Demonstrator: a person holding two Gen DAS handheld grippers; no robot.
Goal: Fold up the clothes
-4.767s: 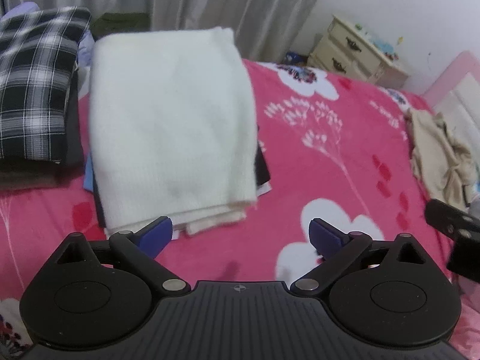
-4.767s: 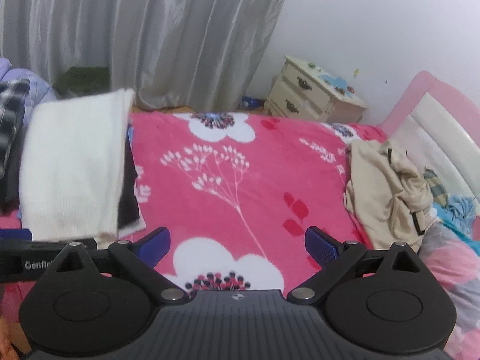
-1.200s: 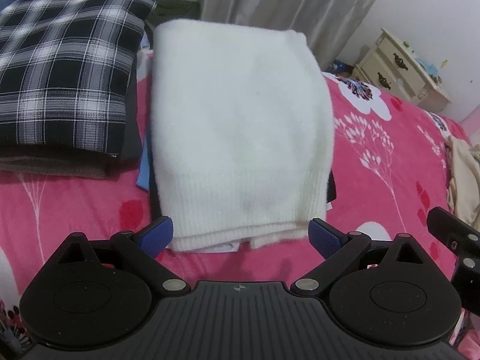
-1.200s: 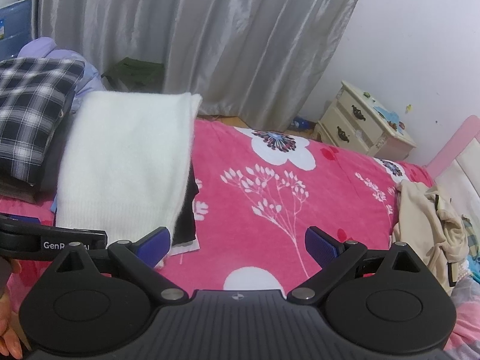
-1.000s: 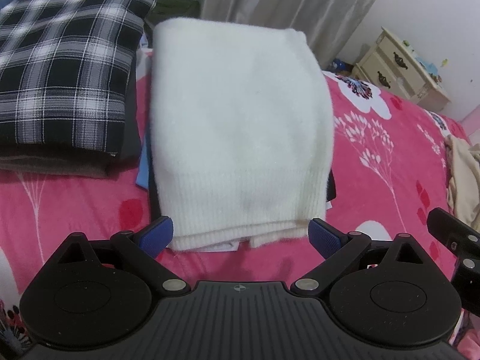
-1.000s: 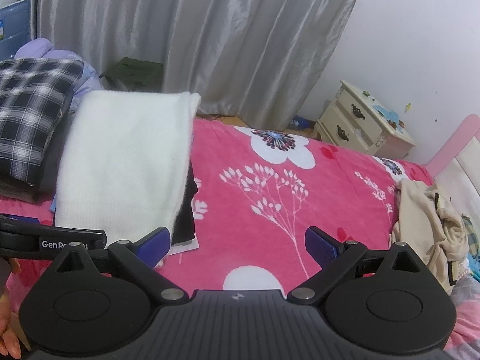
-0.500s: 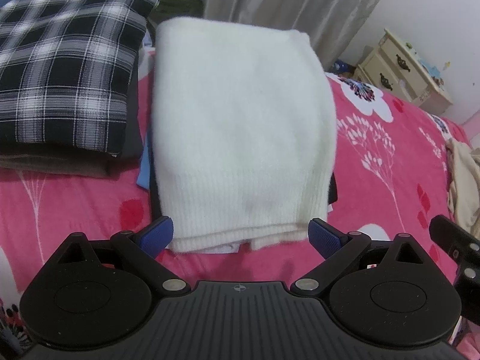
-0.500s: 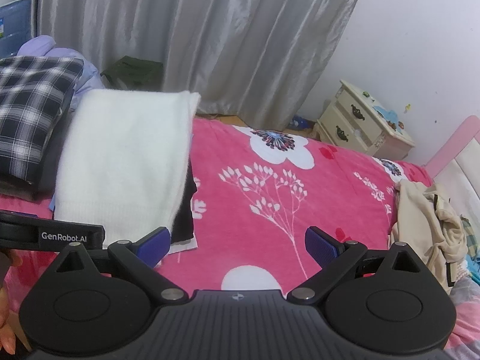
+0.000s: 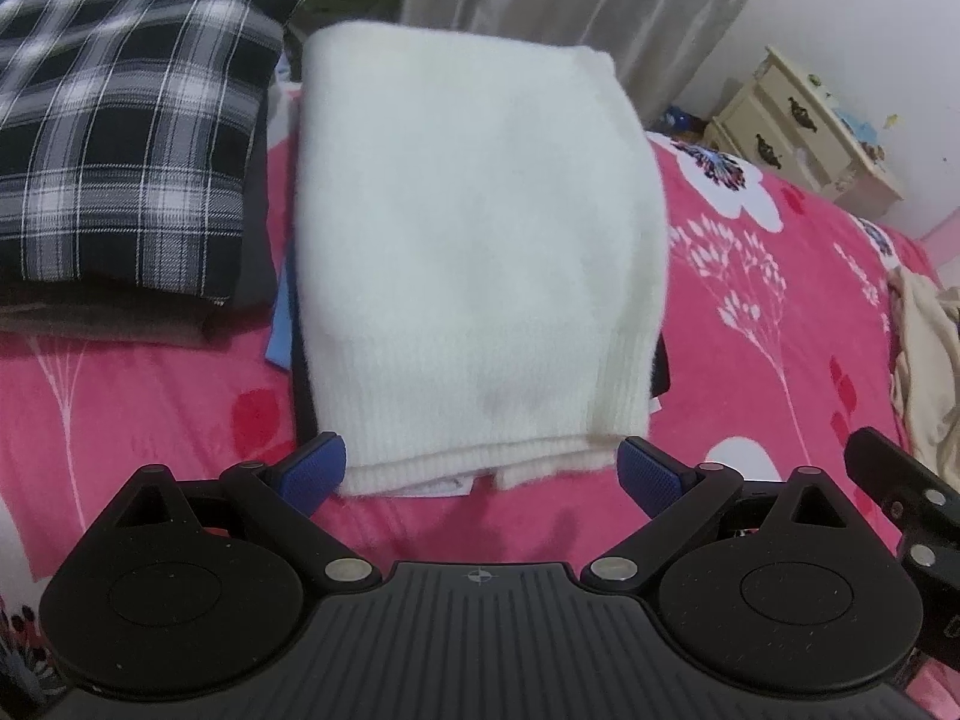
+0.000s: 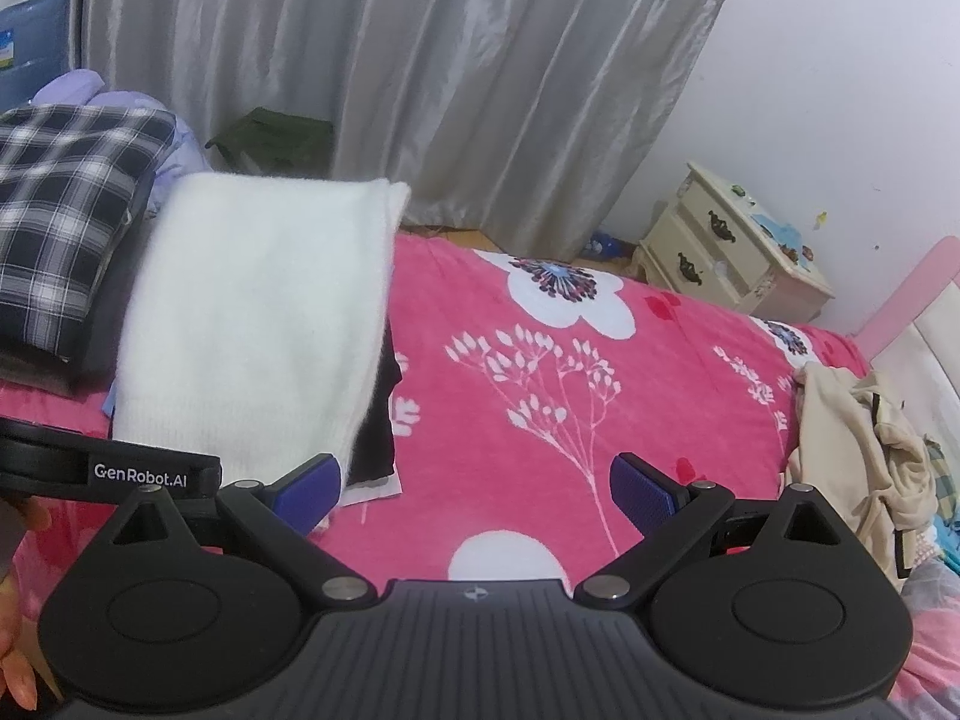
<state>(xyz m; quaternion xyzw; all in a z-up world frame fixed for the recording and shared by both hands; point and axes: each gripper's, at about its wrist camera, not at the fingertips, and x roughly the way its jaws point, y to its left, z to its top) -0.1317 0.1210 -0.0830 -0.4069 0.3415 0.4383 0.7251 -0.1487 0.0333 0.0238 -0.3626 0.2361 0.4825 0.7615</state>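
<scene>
white folded sweater [image 9: 474, 252] tops a stack on pink bedspread [image 9: 780, 324].

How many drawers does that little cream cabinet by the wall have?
2 show on the cream cabinet: an upper drawer and a lower drawer, each with a dark handle. The bed may hide more below.

Right gripper [image 10: 474, 489] jaws spread wide, empty, over pink floral bedspread [image 10: 540, 372]. Folded white sweater [image 10: 258, 312] ahead-left, atop dark garments. Crumpled beige garment [image 10: 852, 450] far right.
</scene>
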